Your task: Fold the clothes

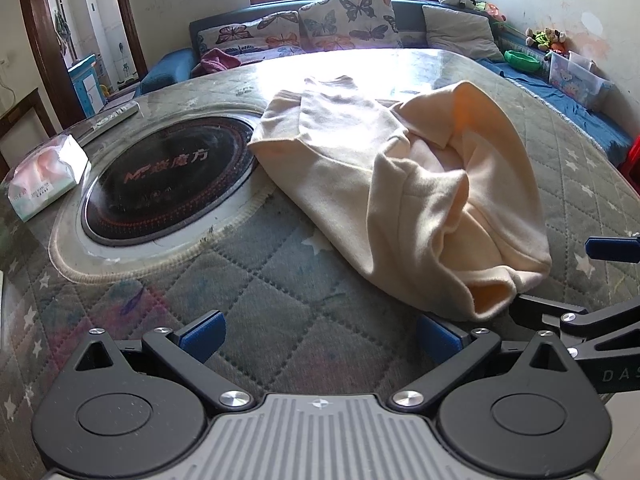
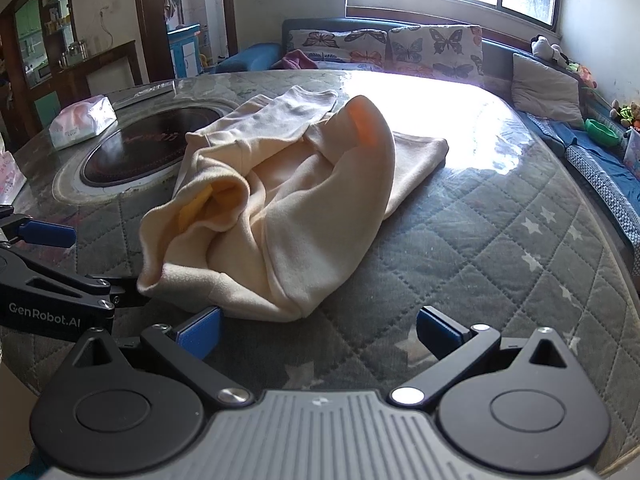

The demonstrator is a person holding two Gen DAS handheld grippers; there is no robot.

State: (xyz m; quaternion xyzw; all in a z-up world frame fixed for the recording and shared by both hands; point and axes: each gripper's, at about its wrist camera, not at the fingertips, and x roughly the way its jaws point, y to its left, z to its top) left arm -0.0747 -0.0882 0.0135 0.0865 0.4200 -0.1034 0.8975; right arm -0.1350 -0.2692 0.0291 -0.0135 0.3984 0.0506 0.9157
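Both sets of fingers stand spread and grasp nothing. The left gripper [image 1: 318, 338] waits low at the near edge, its right finger just beside the cream garment's [image 1: 400, 184] bunched hem, probably lining up for a pinch. The right gripper [image 2: 318, 332] sits likewise, its left finger at the same heap. The garment lies crumpled on the quilted bench [image 1: 260, 280], partly over the inset hotplate [image 1: 168, 176]. A tissue pack [image 1: 44, 178] sits well apart.
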